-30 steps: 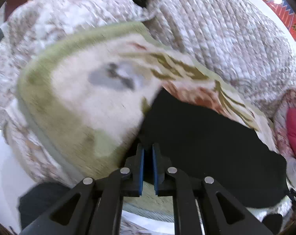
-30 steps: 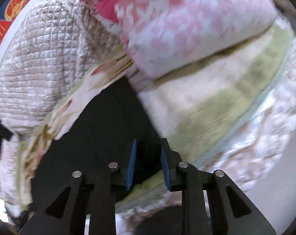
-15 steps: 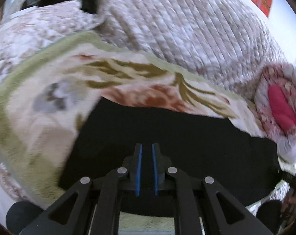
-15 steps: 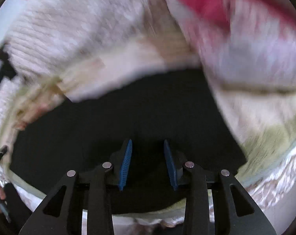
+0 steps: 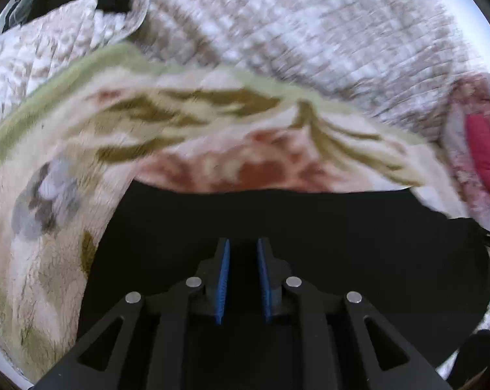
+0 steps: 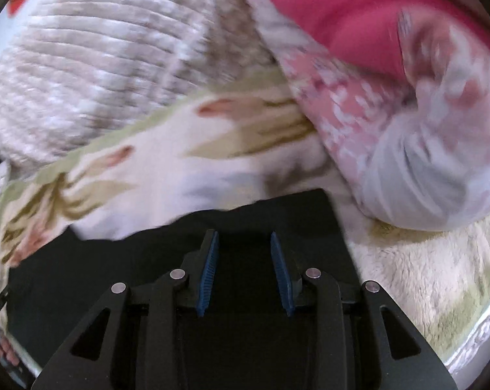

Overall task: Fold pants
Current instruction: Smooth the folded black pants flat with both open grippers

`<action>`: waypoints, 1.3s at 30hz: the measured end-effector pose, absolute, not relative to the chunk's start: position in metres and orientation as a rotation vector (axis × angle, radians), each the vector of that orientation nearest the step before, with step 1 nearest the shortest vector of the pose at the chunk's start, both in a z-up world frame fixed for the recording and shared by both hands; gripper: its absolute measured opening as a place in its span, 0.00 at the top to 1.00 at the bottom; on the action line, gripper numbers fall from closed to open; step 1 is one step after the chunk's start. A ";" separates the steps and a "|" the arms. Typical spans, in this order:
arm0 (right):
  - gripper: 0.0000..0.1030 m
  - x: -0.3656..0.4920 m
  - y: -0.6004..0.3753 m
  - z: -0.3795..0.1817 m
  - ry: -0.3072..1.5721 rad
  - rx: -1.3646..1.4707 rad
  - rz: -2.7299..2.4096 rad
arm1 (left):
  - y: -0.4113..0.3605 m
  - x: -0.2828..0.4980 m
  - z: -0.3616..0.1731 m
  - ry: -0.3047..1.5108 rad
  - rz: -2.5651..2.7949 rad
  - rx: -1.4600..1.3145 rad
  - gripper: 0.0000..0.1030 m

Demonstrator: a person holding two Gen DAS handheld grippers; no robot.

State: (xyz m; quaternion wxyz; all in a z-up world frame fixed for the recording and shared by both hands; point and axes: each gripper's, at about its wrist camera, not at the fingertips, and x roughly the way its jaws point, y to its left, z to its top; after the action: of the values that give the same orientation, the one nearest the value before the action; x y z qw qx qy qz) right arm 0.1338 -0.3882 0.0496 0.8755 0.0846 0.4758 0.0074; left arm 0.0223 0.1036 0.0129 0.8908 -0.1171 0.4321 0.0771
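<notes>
In the left wrist view, the left gripper [image 5: 242, 276] hangs over the black pants [image 5: 309, 234], jaws a little apart and holding nothing. The pants lie flat on the floral blanket [image 5: 212, 130].

In the right wrist view, the right gripper [image 6: 243, 271] – jaws spread wider, empty. The cloth looks soft and light; better to pinch it at an edge or corner.

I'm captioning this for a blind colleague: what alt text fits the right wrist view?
The right gripper, open with blue pads, is over black pants spread flat on a floral blanket. A pink quilt is bunched at upper right; a pale quilted cover fills the upper left.
</notes>
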 end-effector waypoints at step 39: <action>0.29 -0.017 -0.218 0.035 0.960 -0.209 0.386 | 0.033 -0.056 0.019 0.920 0.044 -0.069 0.65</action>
State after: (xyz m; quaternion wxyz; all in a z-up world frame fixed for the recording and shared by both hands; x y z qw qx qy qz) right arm -0.0173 -0.2177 0.0350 0.8639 -0.0997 0.4580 0.1842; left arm -0.0561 0.0333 0.0193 0.8952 -0.0335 0.4439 0.0214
